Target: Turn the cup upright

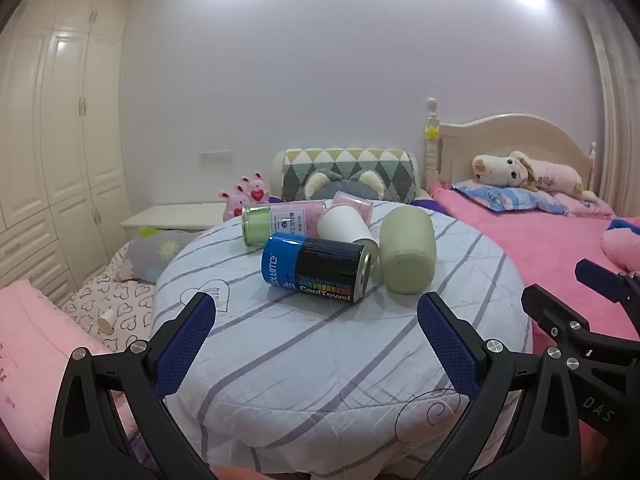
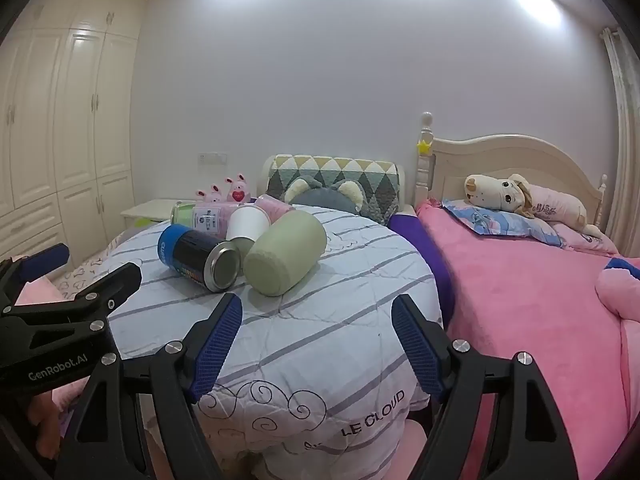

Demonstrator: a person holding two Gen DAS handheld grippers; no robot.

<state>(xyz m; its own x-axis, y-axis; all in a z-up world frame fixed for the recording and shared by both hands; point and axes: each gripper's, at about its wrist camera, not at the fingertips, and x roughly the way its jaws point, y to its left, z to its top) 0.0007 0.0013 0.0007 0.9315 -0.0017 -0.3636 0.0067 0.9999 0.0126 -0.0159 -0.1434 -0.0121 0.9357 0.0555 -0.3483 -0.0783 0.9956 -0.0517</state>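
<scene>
White paper cup (image 1: 346, 227) lies wedged between the blue can (image 1: 316, 270) and green jar (image 1: 407, 254), so bring your empty, spread right gripper (image 2: 316, 344) over the jar, left gripper (image 1: 316, 344) likewise released.

Cream wardrobe (image 1: 60, 128), white wall (image 1: 320, 60), cream headboard (image 2: 516, 160), ceiling glare.

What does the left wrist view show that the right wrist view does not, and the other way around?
Only the left wrist view shows the small white cup on the heart-print bedding and the "CoolTowel" label on the blue can. Only the right wrist view shows that can's metal end and the "LE CLOUD" print. Both show the green jar, the white paper cup lying down, and both open claws.
</scene>
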